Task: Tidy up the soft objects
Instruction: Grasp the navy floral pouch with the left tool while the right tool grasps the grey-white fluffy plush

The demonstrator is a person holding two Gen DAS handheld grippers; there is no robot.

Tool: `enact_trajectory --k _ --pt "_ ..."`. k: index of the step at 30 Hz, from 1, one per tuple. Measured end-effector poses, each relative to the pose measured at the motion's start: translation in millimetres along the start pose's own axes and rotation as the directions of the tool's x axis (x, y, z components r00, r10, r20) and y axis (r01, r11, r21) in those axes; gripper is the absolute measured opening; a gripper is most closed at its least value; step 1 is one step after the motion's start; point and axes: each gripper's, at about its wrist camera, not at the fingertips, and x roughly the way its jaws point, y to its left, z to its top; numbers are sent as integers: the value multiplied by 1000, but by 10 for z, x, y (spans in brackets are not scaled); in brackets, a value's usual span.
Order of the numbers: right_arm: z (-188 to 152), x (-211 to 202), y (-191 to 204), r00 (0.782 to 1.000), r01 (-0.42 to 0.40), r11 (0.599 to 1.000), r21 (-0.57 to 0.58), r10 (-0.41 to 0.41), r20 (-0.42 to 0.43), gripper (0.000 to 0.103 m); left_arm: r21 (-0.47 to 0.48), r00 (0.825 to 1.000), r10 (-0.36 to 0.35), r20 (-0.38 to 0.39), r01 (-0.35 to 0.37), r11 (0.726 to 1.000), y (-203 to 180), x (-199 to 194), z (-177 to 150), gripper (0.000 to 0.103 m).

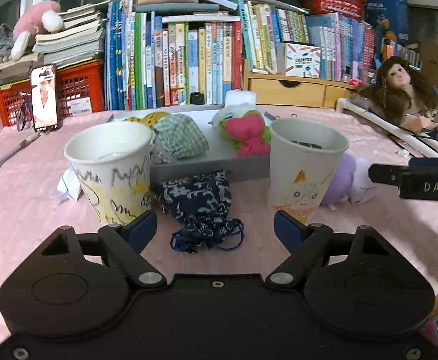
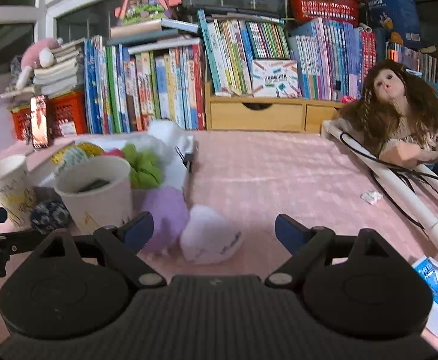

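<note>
Two grippers are over a pink table, and both have their blue fingers spread wide with nothing between them. Right in front of the left gripper (image 1: 215, 229), in the gap of its fingers but not touched, lies a dark blue flowered pouch (image 1: 201, 207). One paper cup (image 1: 112, 169) stands just past its left finger and another paper cup (image 1: 304, 168) just past its right finger. Behind the pouch is a grey tray (image 1: 219, 166) with a checked green bag (image 1: 180, 139) and a pink and green toy (image 1: 247, 133) in it. Close ahead of the right gripper (image 2: 214, 229), a bit to the left, lie a white fluffy toy (image 2: 208, 238) and a purple fluffy toy (image 2: 166, 219), side by side.
</note>
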Motion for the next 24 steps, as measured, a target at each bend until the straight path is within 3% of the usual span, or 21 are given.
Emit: enact_trajectory --k 5,21,24 --pt "-60 115 34 998 45 997 -61 -47 -38 92 -9 999 44 9 -44 999 -22 112 -52 76" --pt "-38 410 119 993 27 993 -117 -40 -108 87 -50 996 84 -19 -85 995 -11 413 -22 72" --pt "-50 451 97 991 11 995 -103 -24 -132 82 -61 996 87 -36 -89 994 4 462 -11 66"
